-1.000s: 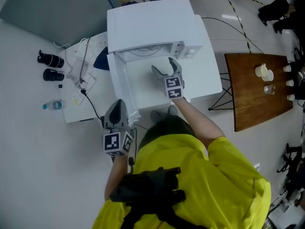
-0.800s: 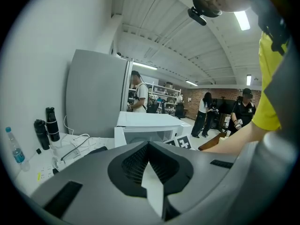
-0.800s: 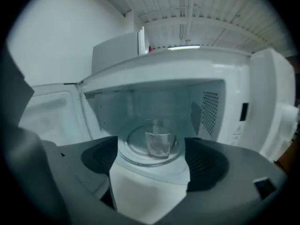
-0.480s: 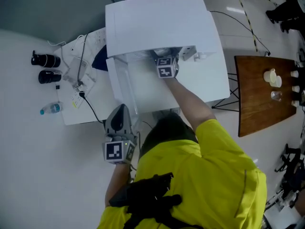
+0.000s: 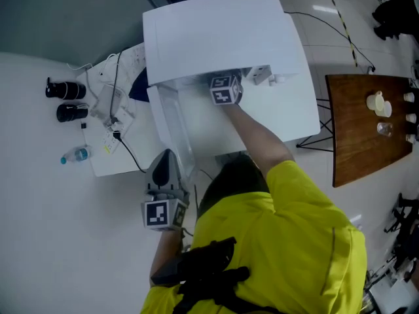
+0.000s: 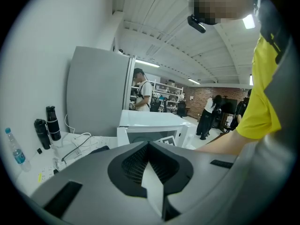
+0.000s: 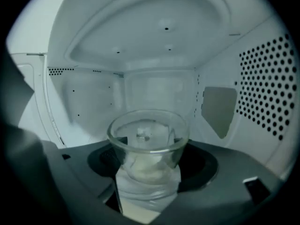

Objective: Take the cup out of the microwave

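Observation:
A clear glass cup (image 7: 147, 144) stands on the floor of the white microwave's (image 5: 216, 31) cavity. My right gripper (image 7: 149, 172) has reached into the cavity, and its jaws are closing with the cup between them, the dark pads (image 7: 105, 161) lying against the glass on both sides. In the head view only the right gripper's marker cube (image 5: 226, 90) shows at the oven's mouth; the cup is hidden there. The oven door (image 5: 171, 120) hangs open to the left. My left gripper (image 5: 165, 159) hovers outside, below the door, with its jaws together on nothing (image 6: 150, 146).
On the white table (image 5: 98, 165) left of the oven lie two black cylinders (image 5: 65, 100), a small water bottle (image 5: 76, 154), and cables (image 5: 114, 116). A wooden table (image 5: 366, 129) with small cups stands at the right. People stand far off in the left gripper view.
My right gripper has gone from in front of the open oven into its cavity and now sits round the cup. The left gripper has drifted slightly toward the person.

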`<state>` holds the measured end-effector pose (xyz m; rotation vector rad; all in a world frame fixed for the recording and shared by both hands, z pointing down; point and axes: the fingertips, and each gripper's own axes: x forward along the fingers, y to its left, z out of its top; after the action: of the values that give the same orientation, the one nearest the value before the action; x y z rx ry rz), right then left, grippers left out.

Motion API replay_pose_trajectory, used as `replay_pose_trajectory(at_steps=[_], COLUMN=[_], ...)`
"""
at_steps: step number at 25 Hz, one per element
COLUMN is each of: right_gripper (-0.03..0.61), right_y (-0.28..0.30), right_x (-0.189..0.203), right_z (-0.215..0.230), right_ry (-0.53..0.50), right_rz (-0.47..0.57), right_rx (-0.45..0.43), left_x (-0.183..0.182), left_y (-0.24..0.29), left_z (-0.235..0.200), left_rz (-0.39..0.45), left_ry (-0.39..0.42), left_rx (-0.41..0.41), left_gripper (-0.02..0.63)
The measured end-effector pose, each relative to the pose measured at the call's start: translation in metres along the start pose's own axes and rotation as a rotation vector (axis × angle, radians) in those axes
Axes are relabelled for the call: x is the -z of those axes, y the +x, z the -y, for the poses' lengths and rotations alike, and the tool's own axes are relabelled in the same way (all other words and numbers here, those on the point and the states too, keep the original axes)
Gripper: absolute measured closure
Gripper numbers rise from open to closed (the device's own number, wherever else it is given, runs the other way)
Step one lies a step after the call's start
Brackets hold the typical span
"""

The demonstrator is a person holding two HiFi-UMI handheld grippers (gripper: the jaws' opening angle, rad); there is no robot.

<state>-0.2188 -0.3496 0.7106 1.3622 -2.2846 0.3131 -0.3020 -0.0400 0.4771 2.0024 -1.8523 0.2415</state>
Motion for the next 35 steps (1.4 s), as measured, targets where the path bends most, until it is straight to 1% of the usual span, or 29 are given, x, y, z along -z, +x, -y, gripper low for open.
replay_pose_trajectory(at_steps=[3,6,10,13,14,16,20,22,24,25,27,32,35], right_gripper=[0.235,0.235,0.235,0.234,0.233,0.233,0.233,0.233,0.233,0.233,0.233,0.233,0.232], right_y=[-0.021,-0.058,-0.136,-0.194,-0.207,-0.222,-0.222,-0.218,-0.213,-0.211,-0.206,-0.195,-0.194], right_x=[-0.003,-0.008,-0.002,0.021,0.034,0.067,0.133,0.151,0.163,0.169,0.177,0.191,0.197], right_z=[-0.016,-0.042,-0.069,-0.061,-0.049,-0.006,0.114,0.177,0.223,0.238,0.253,0.256,0.259], right_ry=[-0.005,-0.020,-0.014,0.002,0.010,0.020,0.018,0.026,0.045,0.053,0.070,0.106,0.137], right_rz=[0.033,0.072,0.103,0.098,0.087,0.050,-0.021,-0.042,-0.057,-0.062,-0.065,-0.069,-0.067], right_rx=[-0.044,-0.125,-0.225,-0.238,-0.223,-0.164,-0.007,0.069,0.126,0.145,0.165,0.164,0.172], left_x=[0.000,-0.003,-0.003,-0.002,-0.003,-0.003,0.008,0.015,0.020,0.022,0.023,0.020,0.016], left_y=[0.002,0.003,0.005,0.009,0.010,0.013,0.021,0.027,0.031,0.034,0.037,0.042,0.044], left_z=[-0.001,0.000,0.006,0.014,0.018,0.026,0.042,0.051,0.062,0.067,0.077,0.102,0.111], left_rz=[-0.006,0.014,0.010,0.004,0.006,0.008,-0.027,-0.043,-0.058,-0.068,-0.083,-0.091,-0.088], left_ry=[-0.022,-0.027,-0.021,-0.020,-0.022,-0.022,0.003,0.010,0.015,0.018,0.030,0.081,0.098], left_rx=[0.003,0.010,0.030,0.056,0.065,0.085,0.124,0.136,0.152,0.161,0.181,0.212,0.225], left_gripper=[0.621,0.621,0.621,0.621,0.620,0.621,0.621,0.621,0.621,0.621,0.621,0.621,0.621])
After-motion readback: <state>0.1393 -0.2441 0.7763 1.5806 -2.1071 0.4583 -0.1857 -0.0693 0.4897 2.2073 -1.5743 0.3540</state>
